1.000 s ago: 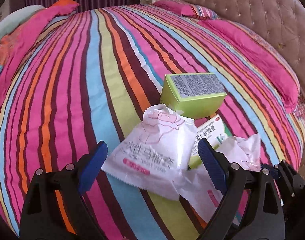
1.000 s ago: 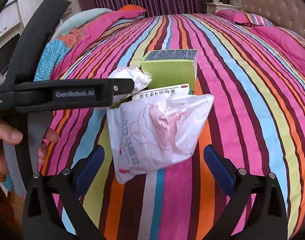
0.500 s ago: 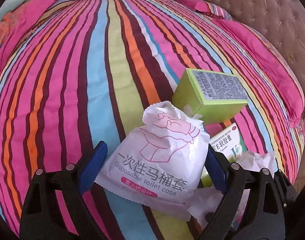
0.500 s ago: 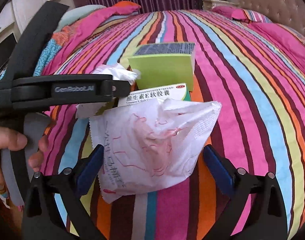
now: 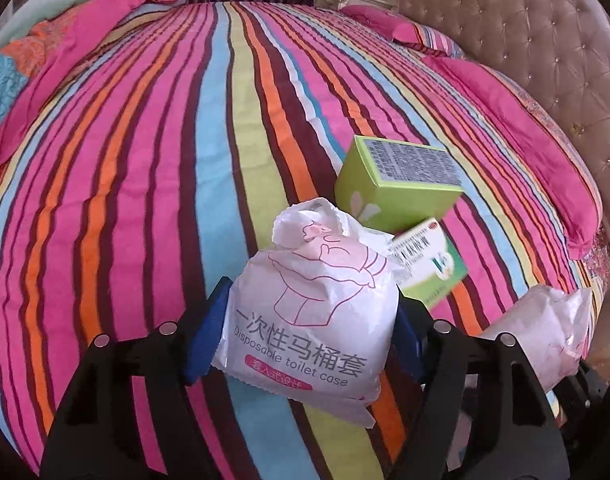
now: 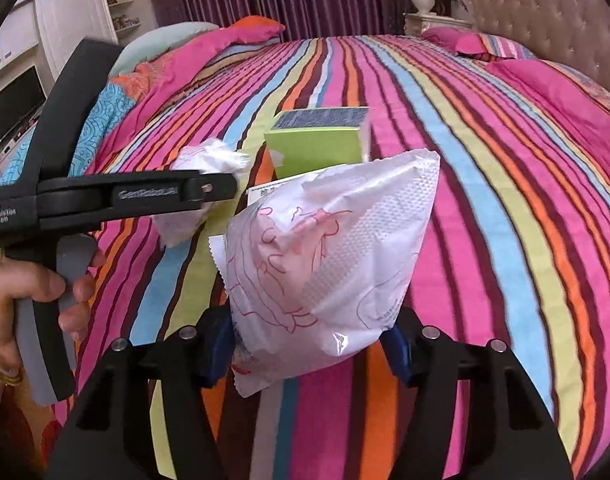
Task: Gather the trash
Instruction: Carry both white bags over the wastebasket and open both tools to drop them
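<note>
Each gripper has 1 piece of trash in hand, so the collecting is under way but far from finished. The left gripper [image 5: 305, 344] has its blue fingers [image 5: 203, 344] clamped on a white packet printed "Disposable toilet case" [image 5: 311, 316], pressing it from both sides; the packet appears lifted clear of the striped bedspread [image 5: 145, 200], just in front of the lime-green box [image 5: 397, 184]. The right gripper [image 6: 309, 348] has its fingers [image 6: 219, 344] closed on the lower end of a second, crumpled toilet-cover packet [image 6: 329, 264], which stands up between them in front of that same green box [image 6: 321, 140].

Of the 4 pieces in view, 2 are not yet picked up. The lime-green box lies on the bedspread, its printed label face turned up. Leaning against the near side of the box, partly under it, is a smaller white-and-green medicine carton [image 5: 429, 264]; from the right wrist view only a strip of its white edge [image 6: 281, 188] shows behind the held packet.

No bin, bag or other container appears in either view, so where the 2 held packets are meant to go cannot be told. By my judgement both packets need dropping off somewhere outside the frame, then the grippers come back for the box and the carton. The rest of the bedspread beyond the green box, up to the pink pillows [image 5: 525, 128] by the tufted headboard [image 5: 525, 40], shows no other loose litter.
</note>
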A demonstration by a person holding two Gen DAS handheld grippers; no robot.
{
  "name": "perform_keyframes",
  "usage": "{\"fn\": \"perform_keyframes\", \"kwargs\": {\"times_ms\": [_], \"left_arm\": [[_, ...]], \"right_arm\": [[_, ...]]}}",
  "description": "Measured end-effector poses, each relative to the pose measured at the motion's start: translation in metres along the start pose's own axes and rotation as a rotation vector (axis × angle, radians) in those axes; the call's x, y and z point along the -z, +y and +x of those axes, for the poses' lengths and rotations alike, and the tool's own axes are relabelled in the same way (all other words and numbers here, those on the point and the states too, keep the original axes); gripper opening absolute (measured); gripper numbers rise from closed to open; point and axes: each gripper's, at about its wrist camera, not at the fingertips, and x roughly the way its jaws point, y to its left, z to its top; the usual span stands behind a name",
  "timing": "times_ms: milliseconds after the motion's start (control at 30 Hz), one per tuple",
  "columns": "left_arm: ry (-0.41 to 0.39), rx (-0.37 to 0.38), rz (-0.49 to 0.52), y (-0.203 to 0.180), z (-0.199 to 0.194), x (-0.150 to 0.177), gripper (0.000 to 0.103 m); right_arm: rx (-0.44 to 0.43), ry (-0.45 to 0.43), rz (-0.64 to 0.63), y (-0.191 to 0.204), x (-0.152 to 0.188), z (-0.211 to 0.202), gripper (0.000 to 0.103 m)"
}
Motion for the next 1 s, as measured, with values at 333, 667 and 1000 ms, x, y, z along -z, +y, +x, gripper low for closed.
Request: {"fn": "perform_keyframes", "kwargs": {"times_ms": [333,667,1000], "left_arm": [[-0.026,-0.013,-0.020,-0.001,-0.050,0.055,0.070],[-0.024,-0.017,-0.037,-0.014,-0.089,0.121,0.070],[-0.016,-0.013,-0.030,-0.036,-0.119,0.178,0.070]], "right_arm": [[0.002,0.025,0.122,-0.031,0.033,-0.033,0.058],[0.007,0.047,0.185,-0.046,0.074,-0.067,0.059],[0.004,0.031,0.208,-0.049,0.103,-0.102,0.059]]}}
